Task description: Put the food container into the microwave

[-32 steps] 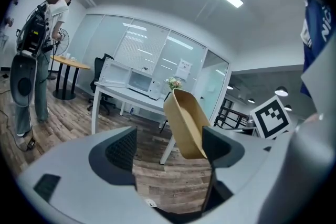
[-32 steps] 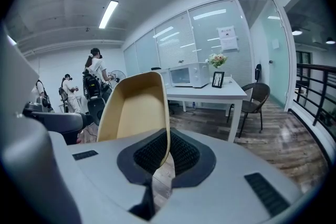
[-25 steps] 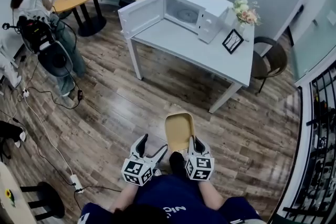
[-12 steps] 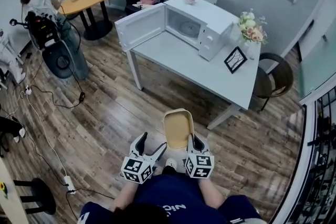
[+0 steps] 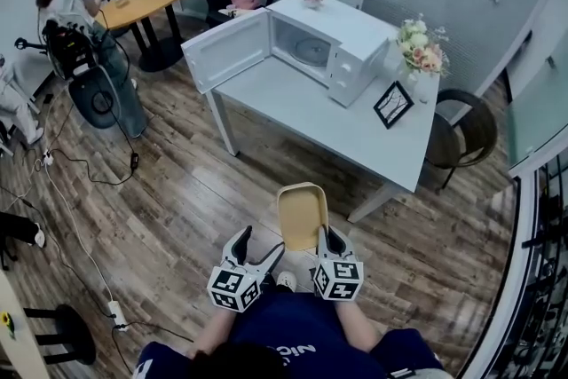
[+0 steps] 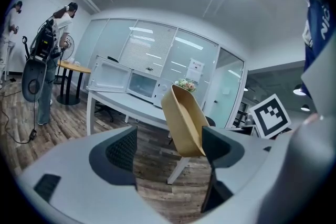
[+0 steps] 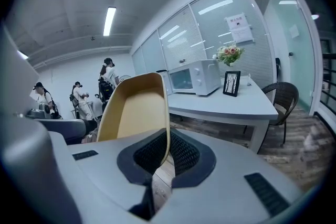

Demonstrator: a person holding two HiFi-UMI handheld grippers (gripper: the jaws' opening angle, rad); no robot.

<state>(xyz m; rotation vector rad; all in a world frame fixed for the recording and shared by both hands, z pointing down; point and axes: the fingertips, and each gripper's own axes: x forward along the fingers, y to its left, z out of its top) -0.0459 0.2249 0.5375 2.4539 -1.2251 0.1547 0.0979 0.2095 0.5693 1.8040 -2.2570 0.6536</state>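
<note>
Food container, right gripper fingers clamped on its rim, left gripper fingers apart

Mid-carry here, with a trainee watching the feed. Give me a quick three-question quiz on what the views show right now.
1. True or false: the white microwave on the white table has its door swung open.
2. Which grips the tan oblong food container? A: left gripper only. B: right gripper. C: both grippers.
3. Fill in: the left gripper has its jaws ____, with nothing clamped.
Key: 1 true; 2 B; 3 apart.
</note>
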